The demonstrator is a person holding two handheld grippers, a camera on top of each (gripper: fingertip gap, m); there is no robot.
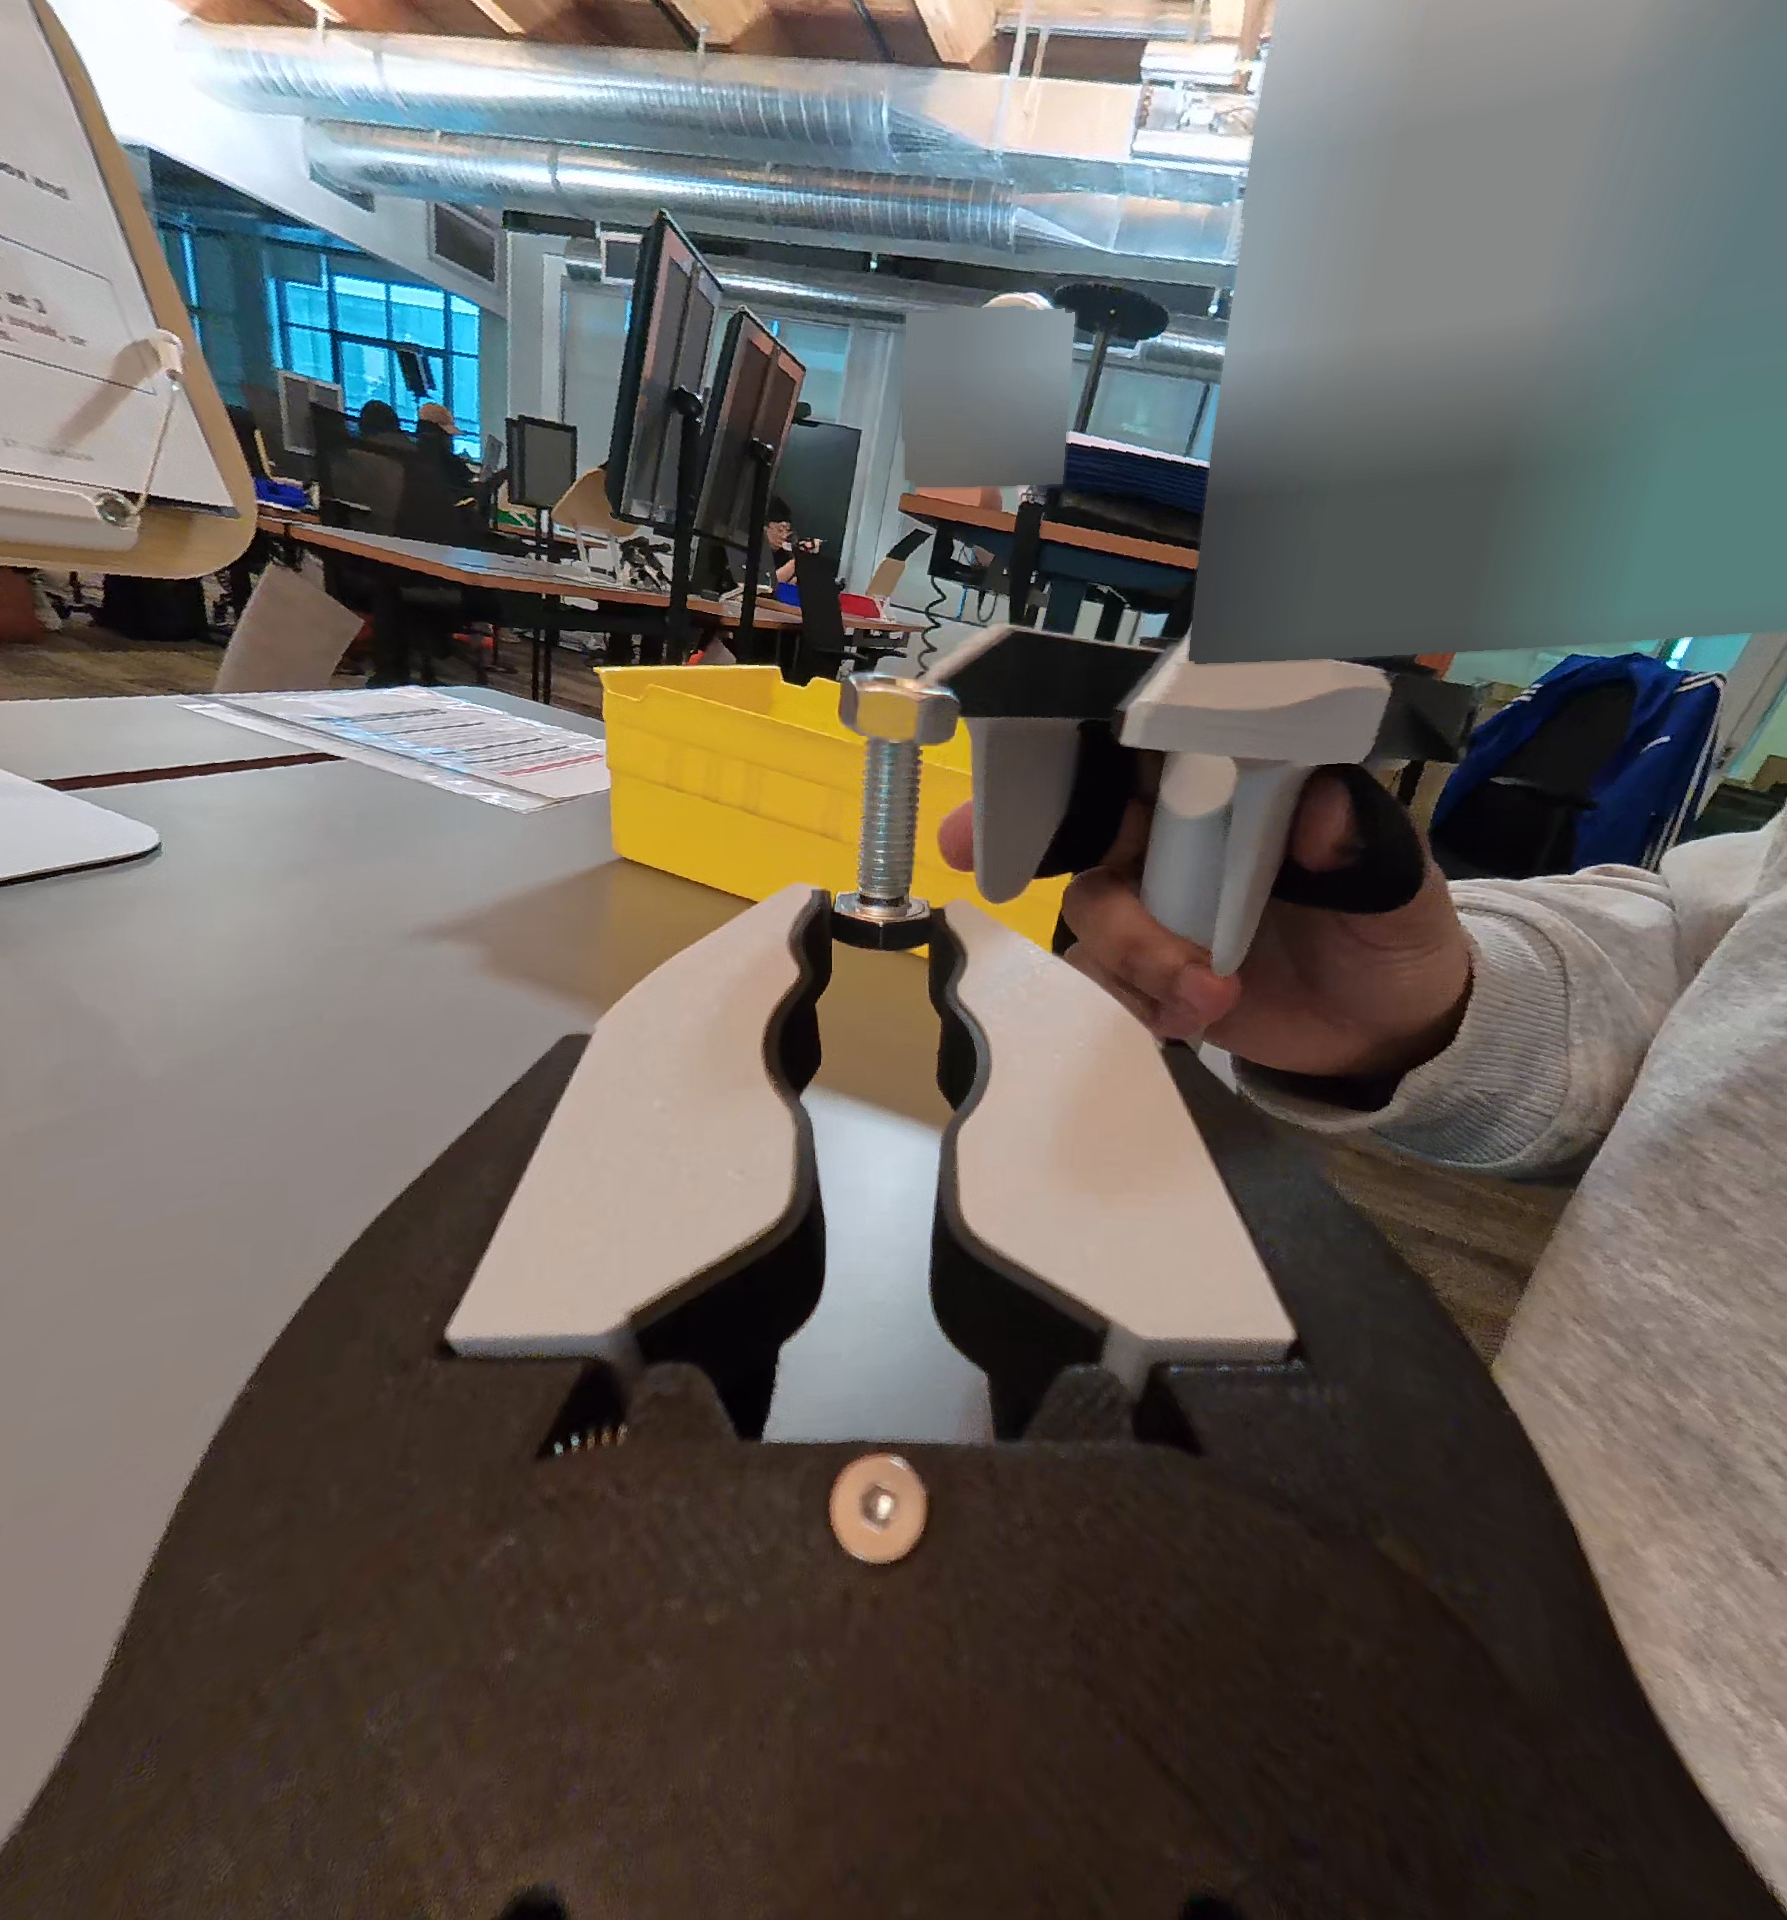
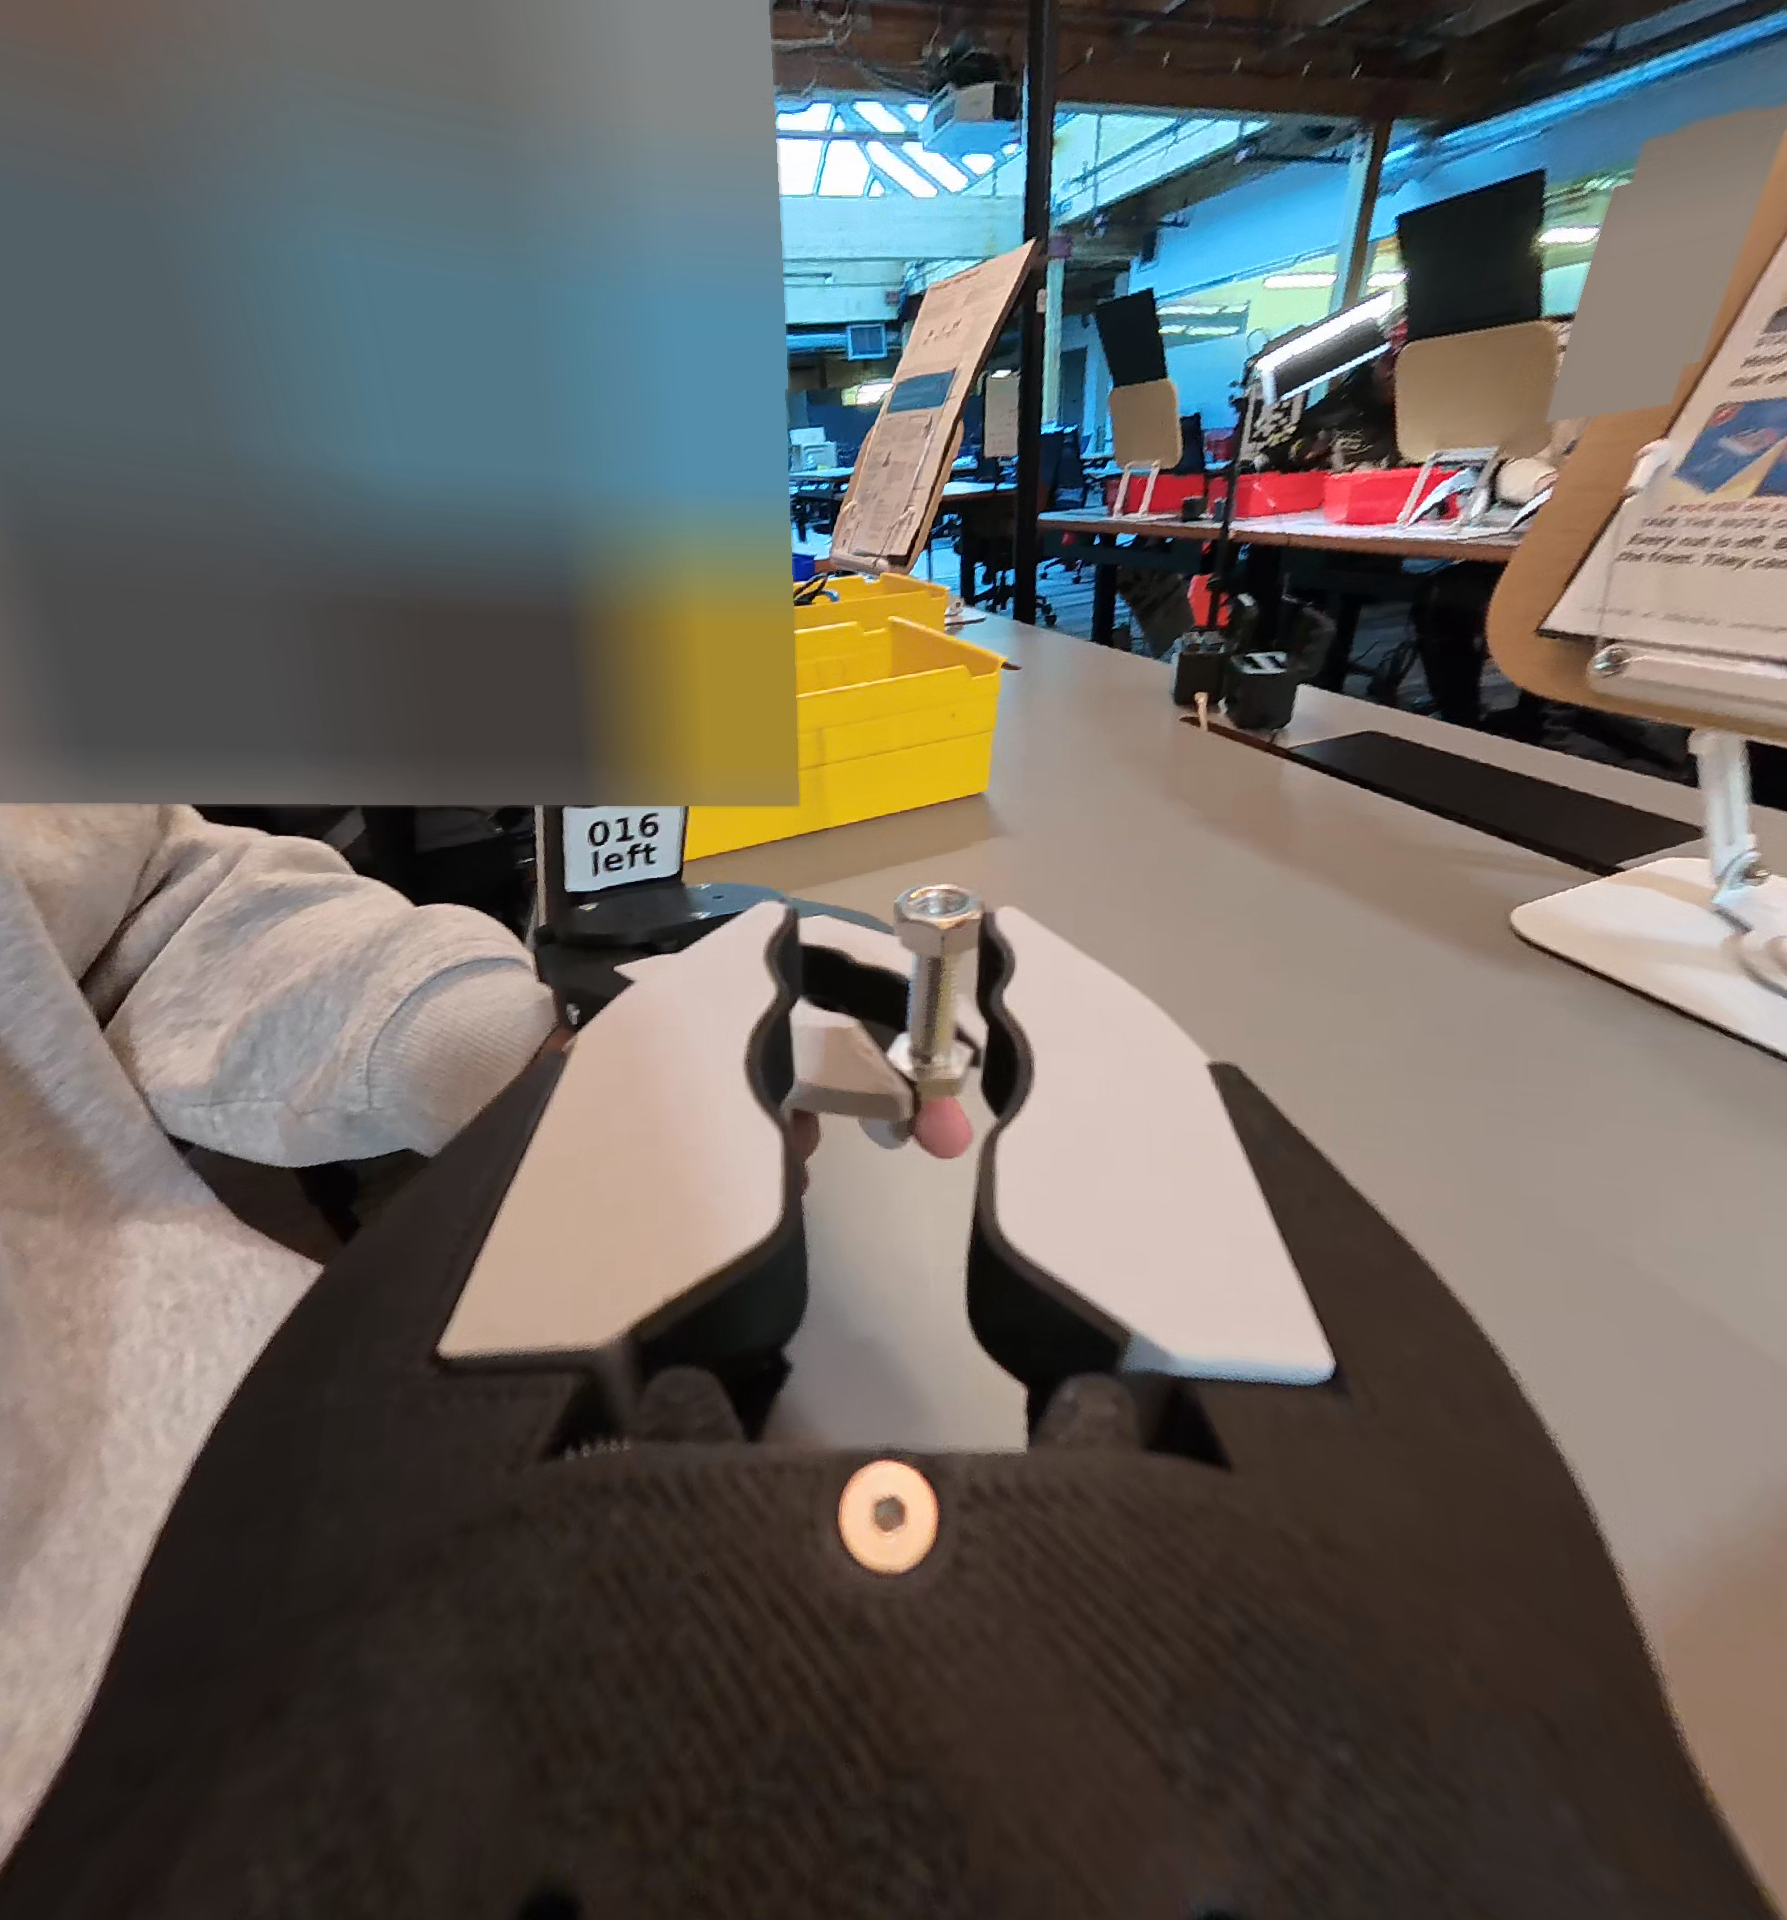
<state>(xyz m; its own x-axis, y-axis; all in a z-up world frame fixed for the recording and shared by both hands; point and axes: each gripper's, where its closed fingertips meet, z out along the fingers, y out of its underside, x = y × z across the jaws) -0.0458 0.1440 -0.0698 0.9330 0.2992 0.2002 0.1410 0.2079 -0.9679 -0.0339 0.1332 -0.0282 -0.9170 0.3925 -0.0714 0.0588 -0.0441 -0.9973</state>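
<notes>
Left wrist view: left gripper (image 1: 876,920) clamped at the fingertips on a dark nut (image 1: 878,927), at the bottom of an upright threaded bolt (image 1: 887,810) with its hex head on top. Held clear above the grey table (image 1: 245,1039), with a yellow bin (image 1: 723,769) behind and near. Right wrist view: right gripper (image 2: 889,925) with tongs apart, straddling the hex head. Head close against 1 finger, with a gap to the other. Also visible from the left camera, gripped by a hand (image 1: 1284,966) in a grey sleeve.

Judging from this pose:
- Keep the clamp on the nut firm and level, since only the 2 fingertip edges bear on it.
- Centre the hex head between both pads, flats against pads, before any squeeze.
- Keep the shank vertical, as a sideways push at the head would lever the nut out of the tips.
- Avoid tipping either wrist.
</notes>
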